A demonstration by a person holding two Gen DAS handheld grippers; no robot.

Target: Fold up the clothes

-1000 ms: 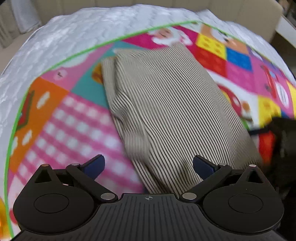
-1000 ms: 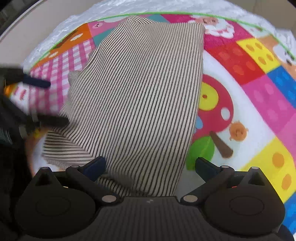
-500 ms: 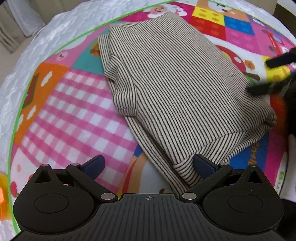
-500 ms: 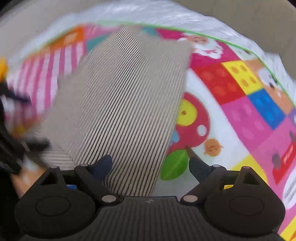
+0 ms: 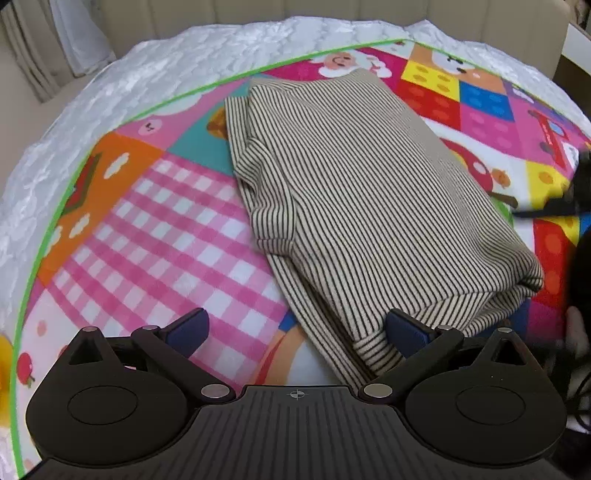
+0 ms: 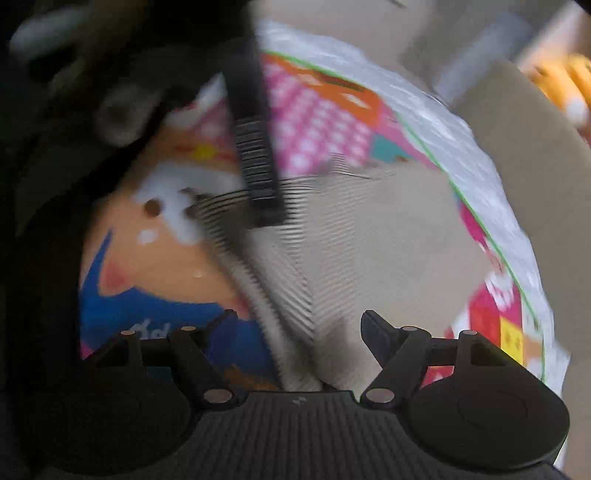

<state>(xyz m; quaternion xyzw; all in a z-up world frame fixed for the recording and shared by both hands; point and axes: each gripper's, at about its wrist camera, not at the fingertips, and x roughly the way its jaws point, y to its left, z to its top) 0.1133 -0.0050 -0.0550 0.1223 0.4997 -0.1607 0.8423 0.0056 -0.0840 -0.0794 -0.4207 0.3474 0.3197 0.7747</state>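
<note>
A beige garment with thin black stripes [image 5: 354, 192] lies folded in a rough rectangle on a colourful play mat [image 5: 155, 221]. My left gripper [image 5: 295, 328] is open and empty, just short of the garment's near corner, its right finger beside the hem. In the blurred right wrist view the same garment [image 6: 376, 236] fills the middle, and my right gripper [image 6: 299, 325] is open over its near edge. The left gripper's finger [image 6: 255, 155] crosses the top of that view. The right gripper shows as a dark blur at the right edge of the left wrist view [image 5: 576, 192].
The mat lies on a white quilted cover [image 5: 110, 96] over a bed or couch. Beige upholstery [image 5: 258, 14] rises behind it. A beige cushion or box [image 6: 517, 140] stands beyond the mat in the right wrist view.
The right gripper has swung round fast from the garment's right side to its near end, now facing left across it. The left gripper has backed off slightly. Both stay open.
</note>
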